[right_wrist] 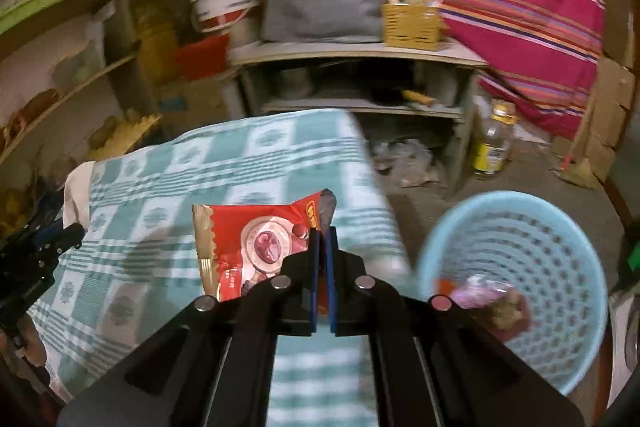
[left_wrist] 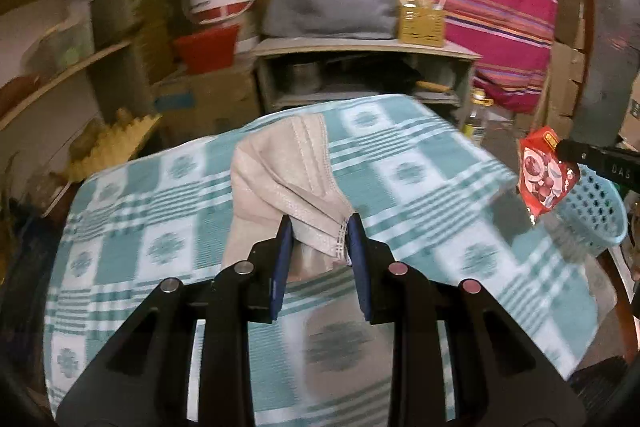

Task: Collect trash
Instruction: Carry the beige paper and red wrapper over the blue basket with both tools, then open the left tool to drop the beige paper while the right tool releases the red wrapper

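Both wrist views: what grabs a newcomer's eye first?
The red snack wrapper pinched in the right gripper, held up just left of the blue basket, which already holds some trash. Next, the beige sack clamped in the left gripper over the teal checked tablecloth.
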`<state>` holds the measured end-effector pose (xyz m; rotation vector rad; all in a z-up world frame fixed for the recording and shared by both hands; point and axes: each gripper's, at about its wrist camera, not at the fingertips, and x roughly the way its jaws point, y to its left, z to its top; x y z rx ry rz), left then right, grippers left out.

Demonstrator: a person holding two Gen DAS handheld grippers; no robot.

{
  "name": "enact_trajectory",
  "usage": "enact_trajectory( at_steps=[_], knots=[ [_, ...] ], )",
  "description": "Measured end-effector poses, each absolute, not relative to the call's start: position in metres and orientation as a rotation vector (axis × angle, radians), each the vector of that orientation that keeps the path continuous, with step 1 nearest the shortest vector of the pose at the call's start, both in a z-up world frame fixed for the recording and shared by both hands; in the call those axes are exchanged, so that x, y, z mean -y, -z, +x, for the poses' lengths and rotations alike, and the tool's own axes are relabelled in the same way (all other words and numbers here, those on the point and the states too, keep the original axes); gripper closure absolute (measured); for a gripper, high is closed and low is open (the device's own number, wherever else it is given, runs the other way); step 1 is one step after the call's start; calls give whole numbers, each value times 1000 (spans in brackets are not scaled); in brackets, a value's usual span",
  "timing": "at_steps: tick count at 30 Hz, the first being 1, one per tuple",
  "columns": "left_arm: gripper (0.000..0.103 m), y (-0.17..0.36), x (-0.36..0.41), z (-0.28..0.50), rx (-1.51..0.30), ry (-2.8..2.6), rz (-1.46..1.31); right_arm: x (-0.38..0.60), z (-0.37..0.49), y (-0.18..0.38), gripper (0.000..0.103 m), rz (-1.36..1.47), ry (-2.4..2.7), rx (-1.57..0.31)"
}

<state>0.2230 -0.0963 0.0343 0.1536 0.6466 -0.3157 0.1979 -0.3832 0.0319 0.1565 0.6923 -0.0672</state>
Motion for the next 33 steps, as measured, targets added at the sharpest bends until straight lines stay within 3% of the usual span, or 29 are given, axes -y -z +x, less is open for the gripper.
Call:
enact_trajectory(
  at_steps=[8, 26, 33],
  knots=[
    [76, -42, 196, 205, -628, 451, 159, 485, 149, -36, 100, 186, 196, -670],
    [76, -39, 388, 175, -592, 713, 258, 599, 117, -26, 100, 223, 351, -672],
    [67, -33, 415, 179, -605, 738, 268, 614, 122, -21, 100, 238, 355, -673]
  ],
)
